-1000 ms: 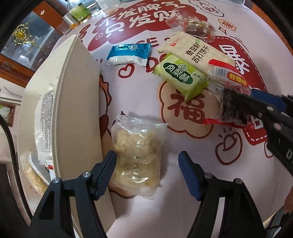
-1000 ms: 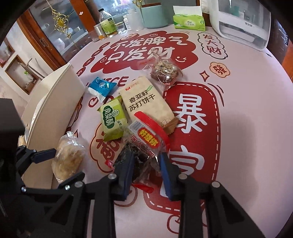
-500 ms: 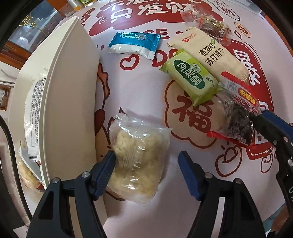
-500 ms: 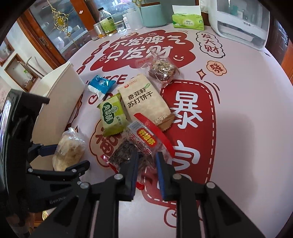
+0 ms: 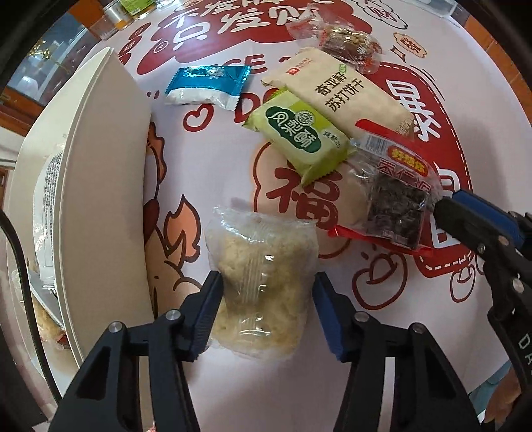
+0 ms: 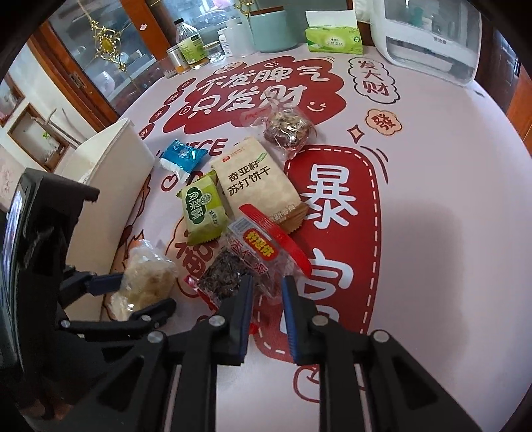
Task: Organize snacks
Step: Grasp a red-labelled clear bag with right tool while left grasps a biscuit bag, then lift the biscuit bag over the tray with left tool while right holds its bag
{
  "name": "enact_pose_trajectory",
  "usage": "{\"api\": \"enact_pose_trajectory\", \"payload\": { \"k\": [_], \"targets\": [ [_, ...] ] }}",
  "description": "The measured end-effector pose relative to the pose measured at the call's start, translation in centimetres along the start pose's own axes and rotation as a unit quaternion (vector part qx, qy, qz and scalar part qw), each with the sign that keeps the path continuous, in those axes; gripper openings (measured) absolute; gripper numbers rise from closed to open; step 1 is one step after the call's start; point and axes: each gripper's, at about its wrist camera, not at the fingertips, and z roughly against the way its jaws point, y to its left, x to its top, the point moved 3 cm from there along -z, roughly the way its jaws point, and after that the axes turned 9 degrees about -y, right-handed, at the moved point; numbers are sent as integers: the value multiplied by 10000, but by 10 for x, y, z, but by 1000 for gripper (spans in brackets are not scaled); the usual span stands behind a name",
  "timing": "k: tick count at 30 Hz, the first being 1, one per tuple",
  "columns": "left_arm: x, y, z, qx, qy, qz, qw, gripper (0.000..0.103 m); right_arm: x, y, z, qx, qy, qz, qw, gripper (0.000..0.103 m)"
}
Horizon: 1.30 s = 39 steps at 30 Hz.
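Note:
A clear packet of pale crumbly snack (image 5: 262,282) lies beside the cream bin (image 5: 109,186). My left gripper (image 5: 266,289) has closed onto its sides. A red-edged packet with a dark snack (image 6: 249,266) lies at the right; my right gripper (image 6: 266,289) grips its near edge, and it also shows in the left wrist view (image 5: 395,199). A green packet (image 5: 299,133), a beige cracker pack (image 5: 339,89), a blue packet (image 5: 209,83) and a clear nut packet (image 5: 345,43) lie further back.
The bin holds several packets (image 5: 46,199). Bottles and jars (image 6: 189,46), a teal canister (image 6: 272,30), a tissue box (image 6: 332,36) and a white appliance (image 6: 429,40) stand along the far table edge. The table wears a pink and red printed cloth (image 6: 432,166).
My left gripper has narrowed from wide open onto the pale snack packet. My right gripper has slid back to the near edge of the dark snack packet, still gripping it.

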Motion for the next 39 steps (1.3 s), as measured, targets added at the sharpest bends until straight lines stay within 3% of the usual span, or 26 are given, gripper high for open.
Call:
{"api": "enact_pose_trajectory", "payload": {
  "k": [4, 6, 11, 17, 25, 28, 29, 30, 31, 33, 39],
  "targets": [
    [-1, 7, -3, 76, 102, 186, 9997, 64, 0, -2, -1, 17, 10, -199, 9998, 40],
    [0, 9, -3, 99, 91, 210, 9997, 69, 1, -1, -3, 40, 10, -227, 9997, 42],
    [-4, 20, -7, 58, 180, 256, 9995, 69, 4, 9, -11, -6, 36, -98, 9999, 44],
    [-5, 34, -17, -45, 225, 411, 9989, 81, 9, 25, -23, -196, 70, 174, 9996, 46],
    [-12, 43, -22, -265, 180, 457, 9984, 80, 11, 32, -35, -431, 167, 475, 9978, 46],
    [-14, 40, -23, -407, 159, 433, 9981, 65, 12, 33, -38, -403, 189, 561, 9974, 46],
    [-14, 37, -21, -412, 128, 365, 9984, 57, 12, 32, -39, -391, 206, 565, 9974, 45],
    [-14, 35, -20, -383, 84, 250, 9989, 54, 12, 32, -39, -354, 219, 581, 9974, 36],
    [-15, 31, -18, -366, 60, 221, 9991, 53, 12, 32, -39, -334, 206, 582, 9975, 16],
    [-16, 31, -17, -353, 1, 176, 9992, 48, 11, 30, -40, -237, 289, 507, 9980, 0],
    [-22, 35, -5, -541, -15, 222, 9983, 42, 4, 21, -31, 21, 212, 254, 9994, 0]
  ]
}}
